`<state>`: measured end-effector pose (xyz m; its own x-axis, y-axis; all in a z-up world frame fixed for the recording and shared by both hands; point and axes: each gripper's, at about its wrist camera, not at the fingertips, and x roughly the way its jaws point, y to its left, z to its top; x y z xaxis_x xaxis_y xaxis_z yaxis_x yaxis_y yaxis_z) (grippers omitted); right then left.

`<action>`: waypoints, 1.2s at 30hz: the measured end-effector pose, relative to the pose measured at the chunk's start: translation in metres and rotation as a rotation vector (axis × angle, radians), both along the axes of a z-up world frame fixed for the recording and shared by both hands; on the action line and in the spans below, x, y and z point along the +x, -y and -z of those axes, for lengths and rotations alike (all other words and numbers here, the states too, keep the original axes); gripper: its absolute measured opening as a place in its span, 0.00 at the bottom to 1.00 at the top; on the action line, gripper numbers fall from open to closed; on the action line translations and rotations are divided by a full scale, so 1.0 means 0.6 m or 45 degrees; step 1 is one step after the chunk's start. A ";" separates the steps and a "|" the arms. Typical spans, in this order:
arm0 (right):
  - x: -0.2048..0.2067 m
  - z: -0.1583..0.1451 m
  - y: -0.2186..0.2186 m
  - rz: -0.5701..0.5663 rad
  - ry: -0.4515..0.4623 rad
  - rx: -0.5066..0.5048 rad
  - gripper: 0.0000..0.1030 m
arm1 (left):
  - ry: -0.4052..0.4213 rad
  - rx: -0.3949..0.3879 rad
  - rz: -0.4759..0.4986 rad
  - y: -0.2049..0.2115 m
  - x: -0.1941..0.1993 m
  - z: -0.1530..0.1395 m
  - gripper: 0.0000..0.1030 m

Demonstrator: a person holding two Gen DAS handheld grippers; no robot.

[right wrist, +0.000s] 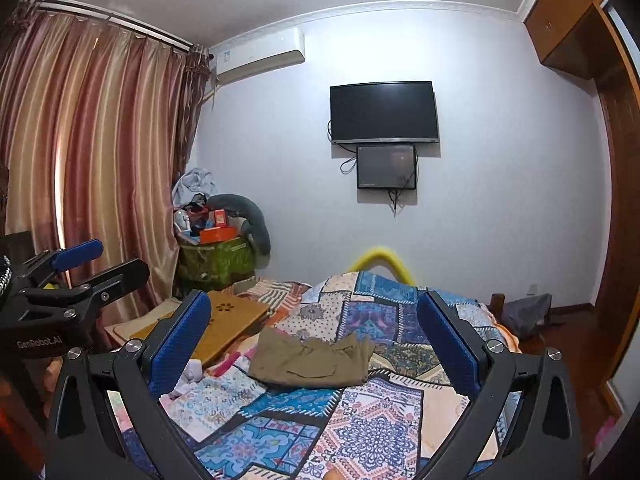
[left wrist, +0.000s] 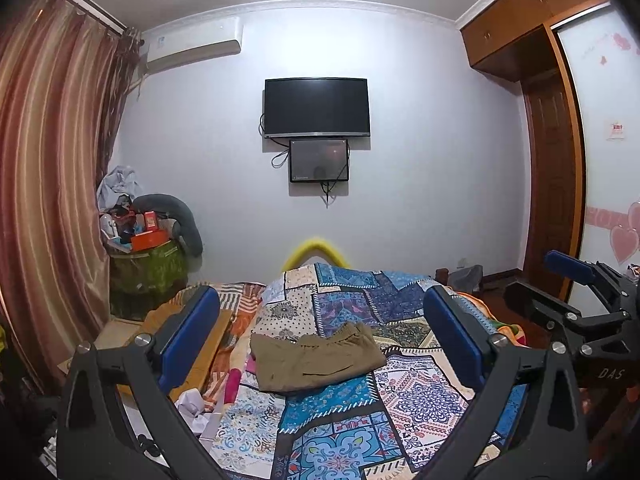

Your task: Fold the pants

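Note:
Olive-brown pants (left wrist: 316, 358) lie folded into a compact rectangle on the patchwork bedspread (left wrist: 420, 392), waistband toward the far side. In the right wrist view the same pants (right wrist: 312, 358) sit mid-bed. My left gripper (left wrist: 320, 328) hovers above and short of them, open, blue pads wide apart, holding nothing. My right gripper (right wrist: 314, 330) is likewise open and empty, raised over the bed. Each gripper shows in the other's view: the right one (left wrist: 576, 276) at the right edge, the left one (right wrist: 84, 264) at the left edge.
A wooden board (right wrist: 228, 324) lies on the bed's left side beside crumpled white paper (left wrist: 192, 404) and pink cloth (right wrist: 228, 362). A cluttered green stand (left wrist: 148, 272) sits by the curtain (left wrist: 48, 184). A TV (left wrist: 316, 106) hangs on the far wall; a wardrobe (left wrist: 556, 184) stands right.

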<state>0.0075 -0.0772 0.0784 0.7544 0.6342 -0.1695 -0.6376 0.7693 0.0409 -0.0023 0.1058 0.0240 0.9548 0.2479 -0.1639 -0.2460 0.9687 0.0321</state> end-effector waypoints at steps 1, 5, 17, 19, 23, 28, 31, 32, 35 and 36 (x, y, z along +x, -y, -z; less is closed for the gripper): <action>0.000 0.000 0.000 0.000 -0.001 0.001 0.99 | 0.000 -0.002 0.000 0.001 0.002 0.000 1.00; 0.001 0.001 -0.001 0.002 -0.009 0.001 0.99 | -0.001 -0.011 0.004 0.000 0.001 0.002 1.00; 0.002 0.003 0.001 0.007 -0.014 0.005 0.99 | -0.013 -0.015 0.023 0.001 0.005 0.005 1.00; 0.002 0.003 0.001 0.006 -0.014 0.005 0.99 | -0.011 -0.016 0.025 0.002 0.004 0.005 1.00; 0.001 0.002 0.002 0.005 -0.012 0.009 0.99 | -0.009 -0.016 0.028 0.003 0.003 0.005 1.00; 0.000 0.002 0.000 0.007 -0.010 0.010 0.99 | -0.015 -0.020 0.039 0.004 0.003 0.003 1.00; 0.001 0.002 0.000 0.011 -0.008 0.011 0.99 | -0.015 -0.025 0.040 0.005 0.003 0.002 1.00; 0.002 0.002 0.000 0.013 -0.009 0.012 0.99 | -0.015 -0.027 0.038 0.005 0.003 0.002 1.00; 0.002 0.003 0.001 0.015 -0.009 0.011 0.99 | -0.019 -0.041 0.044 0.003 0.005 0.002 1.00; 0.003 0.003 0.001 0.017 -0.008 0.009 0.99 | -0.024 -0.048 0.049 0.002 0.005 0.002 1.00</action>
<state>0.0092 -0.0779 0.0766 0.7615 0.6255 -0.1699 -0.6272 0.7773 0.0504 0.0009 0.1047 0.0230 0.9603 0.2042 -0.1901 -0.2080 0.9781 -0.0003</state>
